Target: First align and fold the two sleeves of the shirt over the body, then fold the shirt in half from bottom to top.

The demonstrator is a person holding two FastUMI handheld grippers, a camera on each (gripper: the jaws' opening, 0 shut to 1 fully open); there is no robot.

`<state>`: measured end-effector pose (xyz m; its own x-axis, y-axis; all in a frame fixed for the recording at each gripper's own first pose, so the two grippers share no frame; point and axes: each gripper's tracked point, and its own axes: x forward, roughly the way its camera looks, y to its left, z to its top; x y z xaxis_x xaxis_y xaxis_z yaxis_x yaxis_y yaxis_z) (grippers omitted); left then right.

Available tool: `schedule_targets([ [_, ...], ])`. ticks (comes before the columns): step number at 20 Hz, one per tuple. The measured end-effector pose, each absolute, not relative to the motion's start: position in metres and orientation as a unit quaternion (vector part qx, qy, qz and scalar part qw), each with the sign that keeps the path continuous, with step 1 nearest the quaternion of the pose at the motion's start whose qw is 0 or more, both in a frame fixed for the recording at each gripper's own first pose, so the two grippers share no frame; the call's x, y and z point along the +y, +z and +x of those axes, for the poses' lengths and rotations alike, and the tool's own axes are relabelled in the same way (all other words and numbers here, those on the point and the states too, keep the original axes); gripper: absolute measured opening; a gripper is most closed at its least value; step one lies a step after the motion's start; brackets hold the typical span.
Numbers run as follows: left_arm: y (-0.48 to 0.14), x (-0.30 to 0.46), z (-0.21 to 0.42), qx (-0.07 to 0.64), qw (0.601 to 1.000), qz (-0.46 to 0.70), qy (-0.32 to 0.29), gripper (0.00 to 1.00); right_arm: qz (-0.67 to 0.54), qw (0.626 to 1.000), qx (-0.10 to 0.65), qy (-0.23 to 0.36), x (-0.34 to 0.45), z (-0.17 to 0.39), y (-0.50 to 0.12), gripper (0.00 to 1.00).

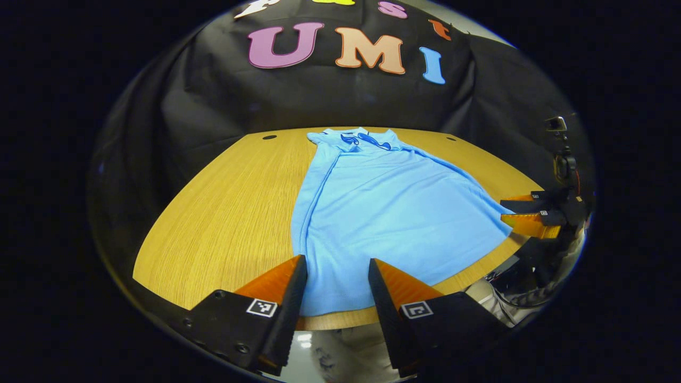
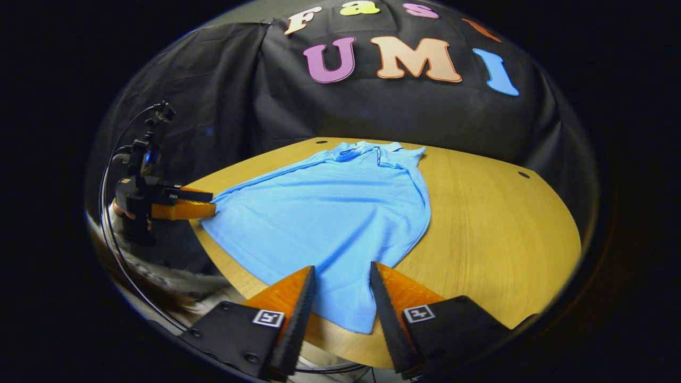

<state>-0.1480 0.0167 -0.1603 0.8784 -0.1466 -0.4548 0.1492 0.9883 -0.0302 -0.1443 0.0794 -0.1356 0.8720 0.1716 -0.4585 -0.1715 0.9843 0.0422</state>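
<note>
Hovering at the shirt's [image 1: 383, 213] bottom hem, the left gripper [image 1: 337, 284] is held spread; the right gripper [image 2: 343, 292] likewise. On the table [image 1: 223, 213], sleeves appear already folded. If 1 corner is pinched alone, the halving could skew. No legible shirt label is seen.

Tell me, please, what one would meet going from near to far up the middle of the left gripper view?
Left gripper, open, at the near table edge → hem of the blue shirt → shirt collar → far edge of the wooden table → black cloth wall.
</note>
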Motion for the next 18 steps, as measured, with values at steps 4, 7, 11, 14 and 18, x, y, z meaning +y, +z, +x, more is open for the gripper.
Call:
schedule_targets([
  [4,-0.160,0.009,-0.146,0.231,0.969,-0.005,-0.086,0.52,0.014,0.966,0.236,0.106,0.092,-0.143,-0.137,0.39],
  [7,-0.160,-0.001,-0.145,0.227,0.969,-0.006,-0.100,0.40,-0.014,0.968,0.228,0.099,0.091,-0.142,-0.133,0.19],
  [11,-0.152,-0.012,-0.142,0.213,0.971,-0.028,-0.109,0.01,-0.003,0.969,0.223,0.108,0.095,-0.137,-0.135,0.04],
  [14,-0.152,-0.013,-0.142,0.206,0.972,-0.020,-0.110,0.00,0.000,0.970,0.221,0.104,0.096,-0.137,-0.135,0.03],
  [18,-0.149,-0.013,-0.142,0.203,0.972,-0.017,-0.115,0.00,-0.005,0.971,0.218,0.100,0.097,-0.135,-0.133,0.03],
])
